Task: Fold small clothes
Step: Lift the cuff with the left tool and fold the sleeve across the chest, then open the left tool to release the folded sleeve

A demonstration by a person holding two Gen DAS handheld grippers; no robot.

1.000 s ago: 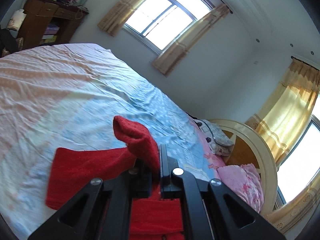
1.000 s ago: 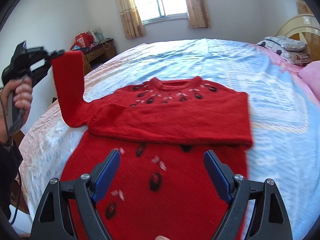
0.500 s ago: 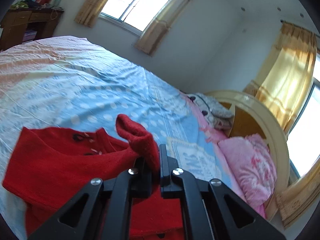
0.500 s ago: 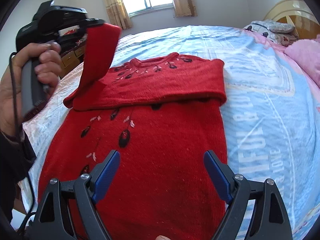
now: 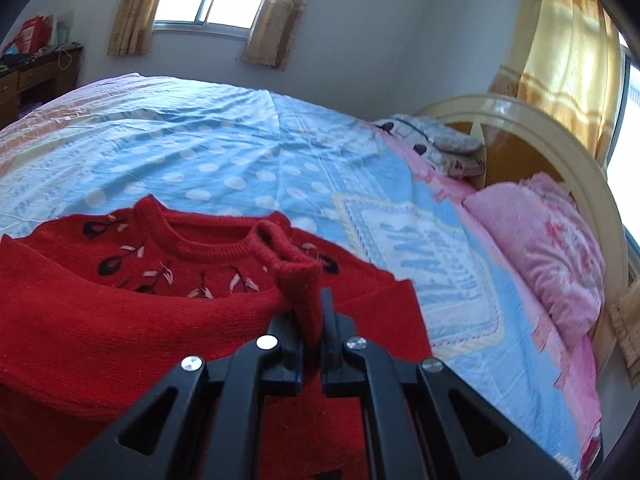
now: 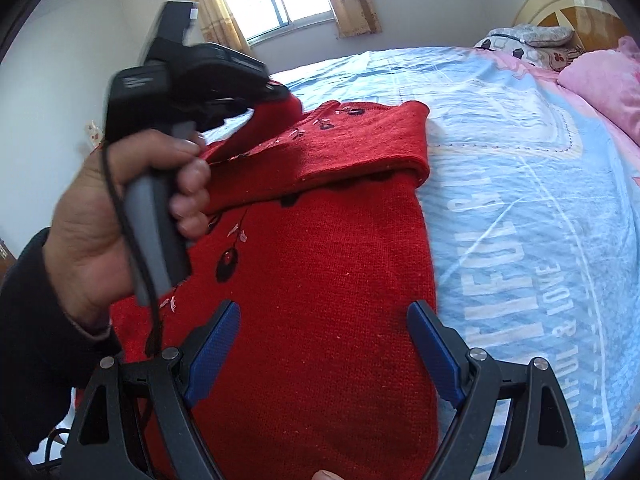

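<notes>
a red sweater (image 6: 320,280) is spread flat on the blue bedsheet (image 6: 540,200), its neck toward 12 o'clock. one sleeve cuff (image 5: 296,280) is clamped between the closed fingers of the left gripper (image 5: 312,320) and is held raised above the sweater's chest. the right gripper (image 6: 324,344) is held at 6 o'clock over the sweater's lower body, fingers spread apart around nothing. a pink pillow (image 5: 548,248) is seen at 3 o'clock.

A red knitted sweater (image 6: 320,280) with dark embroidered flowers lay chest-up on the bed, one sleeve folded across the chest, the other sleeve's cuff (image 5: 296,280) lifted.
</notes>
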